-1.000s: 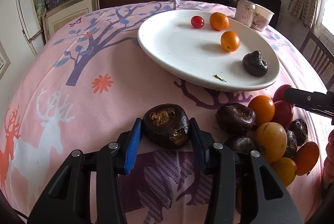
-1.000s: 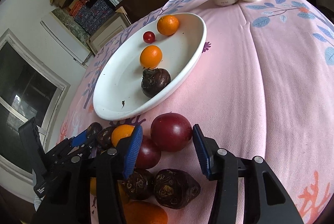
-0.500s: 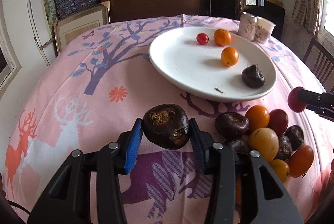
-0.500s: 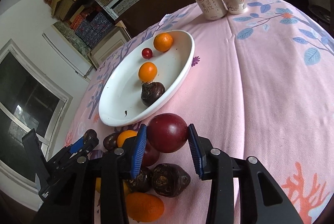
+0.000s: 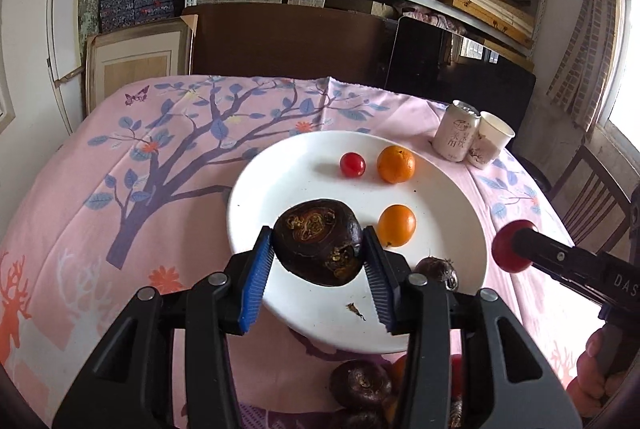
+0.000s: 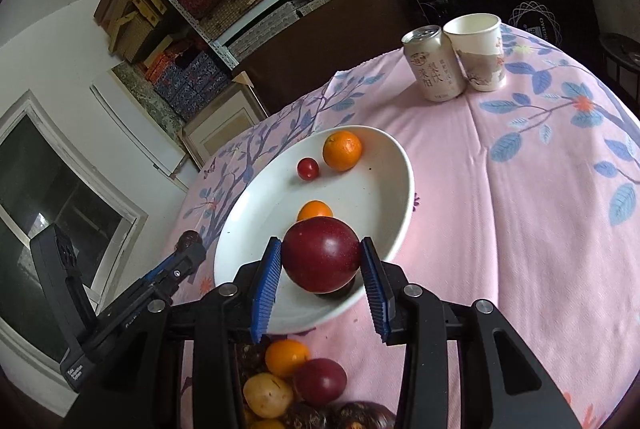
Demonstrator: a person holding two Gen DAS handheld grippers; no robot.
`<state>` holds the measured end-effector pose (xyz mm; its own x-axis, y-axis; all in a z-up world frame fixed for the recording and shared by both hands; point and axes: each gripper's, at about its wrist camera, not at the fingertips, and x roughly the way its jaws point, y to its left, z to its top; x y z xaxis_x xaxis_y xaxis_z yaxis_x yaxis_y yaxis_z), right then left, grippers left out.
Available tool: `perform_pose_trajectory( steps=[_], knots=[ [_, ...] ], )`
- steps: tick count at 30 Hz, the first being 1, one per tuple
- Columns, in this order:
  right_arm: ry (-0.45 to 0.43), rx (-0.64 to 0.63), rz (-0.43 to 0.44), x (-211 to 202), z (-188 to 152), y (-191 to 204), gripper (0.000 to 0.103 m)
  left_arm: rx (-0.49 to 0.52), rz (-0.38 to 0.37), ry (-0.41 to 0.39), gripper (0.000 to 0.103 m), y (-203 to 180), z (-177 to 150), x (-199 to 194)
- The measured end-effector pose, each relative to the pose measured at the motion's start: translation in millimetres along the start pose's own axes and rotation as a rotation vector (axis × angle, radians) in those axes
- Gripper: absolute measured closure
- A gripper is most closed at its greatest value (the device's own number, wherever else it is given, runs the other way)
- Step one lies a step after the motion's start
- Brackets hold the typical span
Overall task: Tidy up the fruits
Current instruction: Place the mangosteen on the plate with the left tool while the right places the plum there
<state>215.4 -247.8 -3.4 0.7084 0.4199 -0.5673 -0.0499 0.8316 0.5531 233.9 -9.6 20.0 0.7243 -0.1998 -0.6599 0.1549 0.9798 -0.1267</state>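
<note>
Left gripper (image 5: pixel 318 263): lifted its dark brown water chestnut (image 5: pixel 318 241) off the pink cloth, now over the white oval plate (image 5: pixel 280 181).
Right gripper (image 6: pixel 320 275): closed on the dark red plum (image 6: pixel 322 253), raised to the plate's near rim.

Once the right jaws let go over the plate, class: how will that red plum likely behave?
The red plum looks round and smooth, so it will probably roll. The white plate is shallow and dished, so its rim should likely stop it. It seems firm, unlikely to deform.
</note>
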Motion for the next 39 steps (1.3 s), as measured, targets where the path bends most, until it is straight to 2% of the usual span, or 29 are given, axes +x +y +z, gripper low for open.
perform_pose_trajectory(
  steps=[2, 4, 6, 7, 11, 13, 15, 18, 22, 24, 29, 33, 39],
  knots=[
    [0.003, -0.033, -0.021, 16.9, 3.0, 7.5, 0.062, 0.007, 0.001, 0.036, 0.059, 1.7, -2.4, 13.9],
    [-0.023, -0.056, -0.046, 28.8, 4.4, 8.6, 0.057, 0.0, -0.003, 0.057, 0.057, 4.9, -4.6, 22.6],
    [-0.06, -0.067, -0.086, 29.6, 3.7, 5.1, 0.042, -0.008, -0.004, 0.062, 0.05, 8.2, -5.9, 21.8],
    [-0.069, -0.063, -0.094, 27.4, 4.0, 2.5, 0.042, -0.009, -0.011, 0.055, 0.049, 8.8, -5.3, 17.3],
    [-0.082, -0.031, -0.034, 8.0, 5.2, -1.1, 0.042, 0.017, -0.023, -0.013, 0.048, 7.2, -4.2, -14.0],
    [-0.078, -0.023, -0.011, -3.7, -0.2, -2.5, 0.042, 0.038, -0.016, -0.041, 0.043, 6.5, -11.1, -30.1],
    [-0.07, -0.011, 0.001, -14.6, -9.3, -5.6, 0.042, 0.053, -0.012, -0.053, 0.043, 5.8, -19.9, -40.7],
    [-0.073, 0.002, -0.005, -28.8, -24.3, -11.4, 0.039, 0.072, -0.013, -0.023, 0.042, 4.3, -41.6, -46.1],
    [-0.05, 0.076, 0.005, -41.0, -39.6, -30.7, 0.036, 0.14, 0.028, 0.05, 0.042, -2.5, -77.6, -46.7],
    [-0.039, 0.122, 0.037, -44.4, -42.5, -40.2, 0.036, 0.175, 0.048, 0.042, 0.042, -6.7, -87.5, -51.5],
    [-0.042, 0.142, 0.047, -46.5, -42.0, -41.7, 0.035, 0.196, 0.041, 0.009, 0.04, -13.0, -89.3, -54.0],
    [-0.024, 0.143, 0.059, -44.7, -41.7, -38.4, 0.035, 0.211, 0.044, 0.042, 0.04, -17.5, -85.7, -38.7],
    [-0.021, 0.139, 0.054, -45.1, -42.0, -37.3, 0.033, 0.212, -0.017, 0.087, 0.04, -25.5, -79.1, -17.4]
  ],
)
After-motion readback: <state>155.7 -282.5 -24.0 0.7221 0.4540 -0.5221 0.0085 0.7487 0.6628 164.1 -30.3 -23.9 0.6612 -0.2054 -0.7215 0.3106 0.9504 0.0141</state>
